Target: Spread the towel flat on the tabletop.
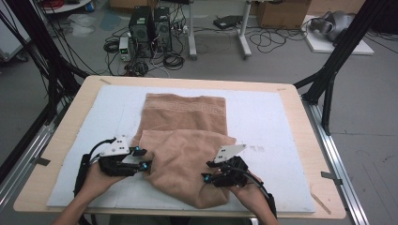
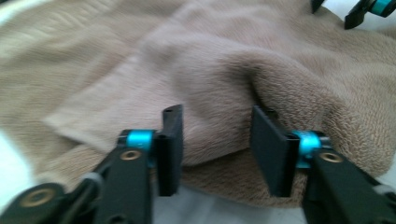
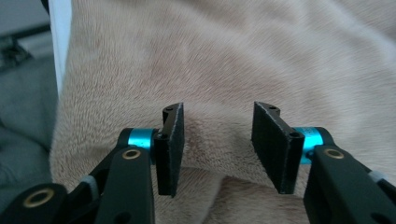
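1. Folding a tan towel (image 1: 185,140) is the work in hand; it is lying on the white pad (image 1: 267,122) covering the worktop (image 1: 70,126), with its near half doubled loosely over the flat far half.
2. Hovering at the left edge of the doubled layer, the left tool (image 1: 141,159) is standing released: in the left gripper view its 2 jaws are parted, with a ridge of towel (image 2: 219,93) rising between them but not being pressed by either pad.
3. Sitting at the right edge of the same layer, the right tool (image 1: 205,178) is likewise released; in the right gripper view a fold of towel (image 3: 280,60) is lying between the parted jaws, apart from both.
4. Doing the step well is judged to be calling for both tools to be withdrawing level and outward, so that the pile is not snagging and the fresh fold is not being dragged askew.
5. Smoothing is probably still needed, since the near edge is lying rumpled and crooked against the far edge.
6. Regarding containers, none is standing on the worktop; cardboard boxes (image 1: 281,11) are sitting on the floor beyond, their contents not being discernible.
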{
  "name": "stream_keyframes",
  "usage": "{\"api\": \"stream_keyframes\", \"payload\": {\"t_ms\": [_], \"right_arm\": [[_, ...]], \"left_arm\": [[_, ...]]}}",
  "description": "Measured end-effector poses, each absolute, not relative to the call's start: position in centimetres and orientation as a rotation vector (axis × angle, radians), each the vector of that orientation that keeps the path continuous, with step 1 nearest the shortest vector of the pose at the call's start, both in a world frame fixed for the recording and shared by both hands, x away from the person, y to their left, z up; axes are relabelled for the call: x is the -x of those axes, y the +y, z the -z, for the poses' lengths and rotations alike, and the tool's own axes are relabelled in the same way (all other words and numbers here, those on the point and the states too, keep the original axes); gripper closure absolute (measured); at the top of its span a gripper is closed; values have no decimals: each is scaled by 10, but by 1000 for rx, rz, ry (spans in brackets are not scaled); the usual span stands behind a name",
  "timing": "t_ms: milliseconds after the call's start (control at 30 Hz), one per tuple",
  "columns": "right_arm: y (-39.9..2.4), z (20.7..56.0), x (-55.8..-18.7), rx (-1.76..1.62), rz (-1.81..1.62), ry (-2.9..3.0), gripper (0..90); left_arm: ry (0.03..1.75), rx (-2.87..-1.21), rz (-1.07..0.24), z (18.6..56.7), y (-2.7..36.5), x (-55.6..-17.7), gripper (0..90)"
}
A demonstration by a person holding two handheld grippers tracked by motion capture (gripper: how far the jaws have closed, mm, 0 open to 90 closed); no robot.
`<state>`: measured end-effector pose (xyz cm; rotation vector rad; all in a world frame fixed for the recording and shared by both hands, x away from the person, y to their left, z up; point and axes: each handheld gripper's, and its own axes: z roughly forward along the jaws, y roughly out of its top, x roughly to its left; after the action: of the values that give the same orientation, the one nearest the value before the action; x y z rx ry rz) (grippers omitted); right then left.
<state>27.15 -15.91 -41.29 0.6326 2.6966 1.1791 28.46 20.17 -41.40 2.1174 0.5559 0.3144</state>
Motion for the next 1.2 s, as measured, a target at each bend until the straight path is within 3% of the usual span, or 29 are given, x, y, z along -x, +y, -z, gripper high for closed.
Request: {"api": "stream_keyframes", "payload": {"t_ms": [167,267,333,433,633,933,1200], "right_arm": [[-145,429,-275,-597,-1068,2735,597],[-143,429,-277,-584,-1075,2735,719],[-144,429,-281,-596,-1093,2738,789],[-147,424,-283,-593,-1113,2728,831],[-162,392,-287,-574,-1099,2639,842],[-183,345,-329,-634,-1077,2496,845],[-185,381,-374,-843,-944,2511,804]], "left_arm": [[562,-2160,-332,421,185,-288,522],[576,-2169,-349,424,179,-292,644],[573,-2173,-364,424,177,-293,780],[567,-2158,-380,419,178,-291,835],[597,-2100,-420,394,198,-297,841],[692,-2058,-486,367,197,-330,840],[799,-2087,-467,381,187,-354,694]]}}
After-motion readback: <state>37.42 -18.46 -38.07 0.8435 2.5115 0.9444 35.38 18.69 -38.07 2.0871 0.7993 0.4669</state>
